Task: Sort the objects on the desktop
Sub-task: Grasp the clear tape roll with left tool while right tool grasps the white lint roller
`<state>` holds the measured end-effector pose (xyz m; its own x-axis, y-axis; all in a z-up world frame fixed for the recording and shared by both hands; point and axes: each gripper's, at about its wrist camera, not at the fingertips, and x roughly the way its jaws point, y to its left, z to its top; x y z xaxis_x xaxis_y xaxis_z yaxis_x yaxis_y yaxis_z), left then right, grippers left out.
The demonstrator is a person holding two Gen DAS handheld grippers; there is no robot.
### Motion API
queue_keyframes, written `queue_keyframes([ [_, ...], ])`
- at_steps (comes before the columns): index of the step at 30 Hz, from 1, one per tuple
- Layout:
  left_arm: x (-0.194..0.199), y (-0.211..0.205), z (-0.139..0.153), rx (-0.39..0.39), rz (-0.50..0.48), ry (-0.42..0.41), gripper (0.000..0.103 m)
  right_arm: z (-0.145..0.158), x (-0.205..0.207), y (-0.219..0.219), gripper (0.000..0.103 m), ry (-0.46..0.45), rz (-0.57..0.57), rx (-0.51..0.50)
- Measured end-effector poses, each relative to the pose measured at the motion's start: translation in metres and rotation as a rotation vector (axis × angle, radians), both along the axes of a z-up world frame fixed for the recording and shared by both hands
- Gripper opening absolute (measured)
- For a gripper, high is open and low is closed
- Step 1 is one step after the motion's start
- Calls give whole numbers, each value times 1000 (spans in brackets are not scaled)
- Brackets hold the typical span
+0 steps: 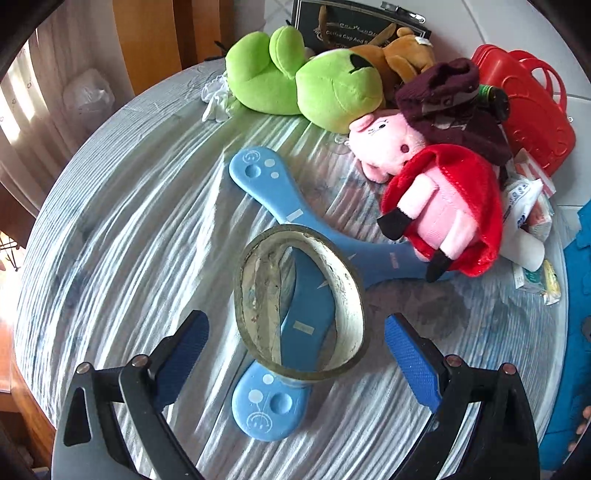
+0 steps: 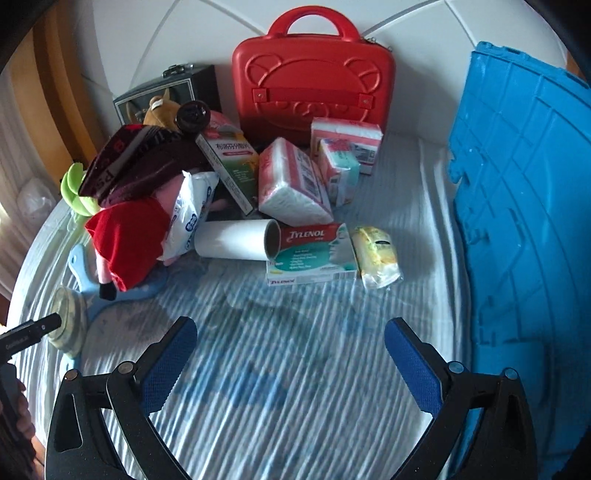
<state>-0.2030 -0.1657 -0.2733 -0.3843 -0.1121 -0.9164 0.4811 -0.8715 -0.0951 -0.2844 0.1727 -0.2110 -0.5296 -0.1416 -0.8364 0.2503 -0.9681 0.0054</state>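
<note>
Two grippers are seen above a surface covered with a striped, wrinkled cloth. The left gripper is held with its blue-padded fingers spread wide on either side of a worn tape roll; neither pad is seen touching the roll. The roll is stood tilted on a blue insole, and a second blue insole is laid crosswise beyond it. In the right wrist view one finger of the left gripper is seen just at the roll's side, though contact cannot be told.

A pink plush pig in a red cape is laid across the far insole's end, with a dark knitted hat over its head. Behind them a green plush frog and a brown plush toy are piled against a black box.

The right gripper is held with its fingers spread over bare cloth, nothing between them. Ahead of it a Tylenol box, a white cardboard tube, a yellow packet, and several tissue packs are clustered before a red case. A blue plastic crate is stood at the right.
</note>
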Motion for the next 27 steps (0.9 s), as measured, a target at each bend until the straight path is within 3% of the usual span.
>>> queue_keyframes([
  [2,-6,0,-13,0,-1,-43,95,-13,-17,-5,103,-22,16,3],
  [4,-10,1,-23,23,-16,-51,76,-23,-31,-9,103,-34,29,-8],
  [11,-38,13,-2,-118,-34,18,71,-32,-74,-16,99,-33,25,-19],
  [14,-54,23,11,-135,-65,59,71,-33,-93,-18,76,-26,23,-12],
  [16,-60,30,13,-110,-85,67,71,-38,-107,-19,41,-26,-4,-6],
  [17,-63,35,11,-98,-100,67,71,-41,-114,-20,37,-29,-16,4],
  [22,-70,49,-5,-105,-141,20,71,-64,-133,-29,35,-102,-2,51],
  [27,-71,46,-13,-89,-140,3,71,-75,-75,-41,31,-218,137,40],
])
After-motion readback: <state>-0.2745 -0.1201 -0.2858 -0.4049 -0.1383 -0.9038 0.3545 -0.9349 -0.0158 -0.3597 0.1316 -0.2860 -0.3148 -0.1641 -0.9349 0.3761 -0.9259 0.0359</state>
